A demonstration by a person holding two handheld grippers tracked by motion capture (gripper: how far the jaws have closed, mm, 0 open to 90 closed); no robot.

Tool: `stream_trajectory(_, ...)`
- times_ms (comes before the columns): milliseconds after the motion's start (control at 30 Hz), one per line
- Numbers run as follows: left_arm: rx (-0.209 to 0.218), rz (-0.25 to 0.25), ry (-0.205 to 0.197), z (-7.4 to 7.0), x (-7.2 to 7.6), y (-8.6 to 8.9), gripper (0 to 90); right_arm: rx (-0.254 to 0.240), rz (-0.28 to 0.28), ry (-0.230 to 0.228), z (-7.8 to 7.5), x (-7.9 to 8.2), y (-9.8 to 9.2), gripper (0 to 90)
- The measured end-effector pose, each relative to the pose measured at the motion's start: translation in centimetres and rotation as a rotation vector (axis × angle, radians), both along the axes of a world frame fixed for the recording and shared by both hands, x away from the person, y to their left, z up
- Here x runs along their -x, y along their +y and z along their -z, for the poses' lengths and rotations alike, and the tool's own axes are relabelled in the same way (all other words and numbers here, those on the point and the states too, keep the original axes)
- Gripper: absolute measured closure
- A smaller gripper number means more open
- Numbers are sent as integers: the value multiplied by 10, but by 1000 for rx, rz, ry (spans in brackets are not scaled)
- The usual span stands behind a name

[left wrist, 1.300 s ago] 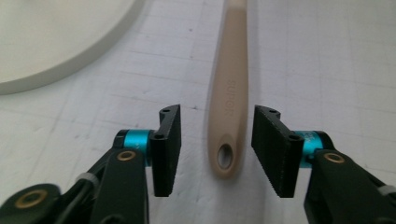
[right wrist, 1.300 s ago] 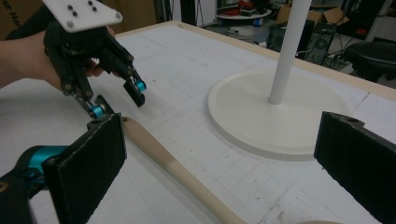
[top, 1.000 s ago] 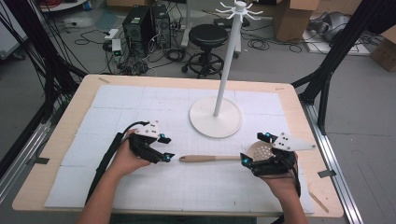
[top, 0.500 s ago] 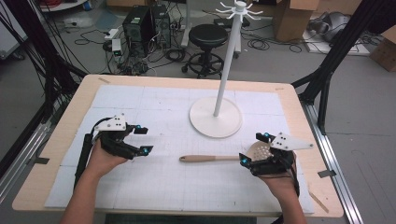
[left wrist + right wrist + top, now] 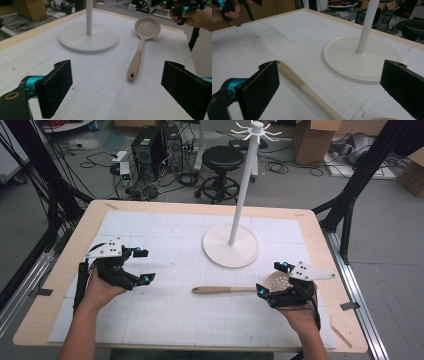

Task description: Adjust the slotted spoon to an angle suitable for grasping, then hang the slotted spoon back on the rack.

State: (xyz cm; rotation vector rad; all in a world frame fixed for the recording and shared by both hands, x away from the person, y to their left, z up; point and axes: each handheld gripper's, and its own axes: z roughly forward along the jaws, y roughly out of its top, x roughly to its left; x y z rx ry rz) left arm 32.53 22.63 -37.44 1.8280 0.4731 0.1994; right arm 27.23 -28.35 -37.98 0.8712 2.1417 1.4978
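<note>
The slotted spoon (image 5: 235, 289) is lying on the bench (image 5: 165, 320), at 6 o'clock of the hook stand (image 5: 231, 245). The left gripper (image 5: 142, 266), its fingers just spread with nothing between, is standing apart; the right gripper (image 5: 270, 279), fingers spread, is straddling the bowl. Closing there is judged next.

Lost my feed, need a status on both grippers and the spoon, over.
Left gripper has just been opening, nothing between its fingers. Right gripper open over the slotted spoon, not clamped. Spoon flat on table. Stand base beside it, apart.
</note>
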Motion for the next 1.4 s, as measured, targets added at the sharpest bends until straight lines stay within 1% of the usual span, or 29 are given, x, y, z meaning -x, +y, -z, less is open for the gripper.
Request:
stream_trajectory(200,15,0,3,-1,0,3,64,3,1,-2,2,-1,-2,9)
stream_trajectory(267,24,3,3,-1,0,2,30,3,1,2,3,0,-2,9)
stream_trajectory(300,18,-8,-8,-2,1,2,17,3,-1,5,4,0,-2,9)
stream_trajectory(333,9,-31,-21,-2,1,2,17,5,-1,4,4,0,-2,9)
stream_trajectory(367,11,-35,-23,-3,2,3,17,5,1,10,4,0,-3,9)
stream_trajectory(400,21,-29,-16,-3,1,4,16,5,0,7,4,0,-3,9)
stream_trajectory(500,17,-29,-19,-3,2,4,17,3,1,0,4,0,-3,9)
stream_trajectory(633,0,-22,-20,-1,1,1,16,3,-1,-1,2,0,-2,9)
stream_trajectory(767,0,-22,-14,1,-1,1,17,6,0,-1,1,-1,0,9)
stream_trajectory(900,-3,-28,-22,0,0,1,17,10,0,5,2,-1,1,8)
stream_trajectory(1000,11,-31,-26,-1,0,2,17,24,-8,0,3,-1,1,9)
stream_trajectory(1033,1,-32,-28,-1,0,2,17,33,-9,0,3,-1,1,8)
stream_trajectory(1100,-13,-31,-28,-1,2,1,17,30,-11,-7,2,1,1,9)
stream_trajectory(1200,-15,-28,-37,-2,3,0,17,25,-16,-12,0,2,2,9)
stream_trajectory(1233,-13,-26,-39,-2,3,0,17,26,-17,-6,1,2,3,9)
stream_trajectory(1267,-13,-29,-38,-2,3,1,17,27,-17,0,1,1,4,9)
stream_trajectory(1367,-28,-31,-32,-1,2,1,16,44,-30,-5,1,0,9,9)
stream_trajectory(1400,-20,-30,-28,-1,3,1,17,45,-30,0,0,0,10,9)
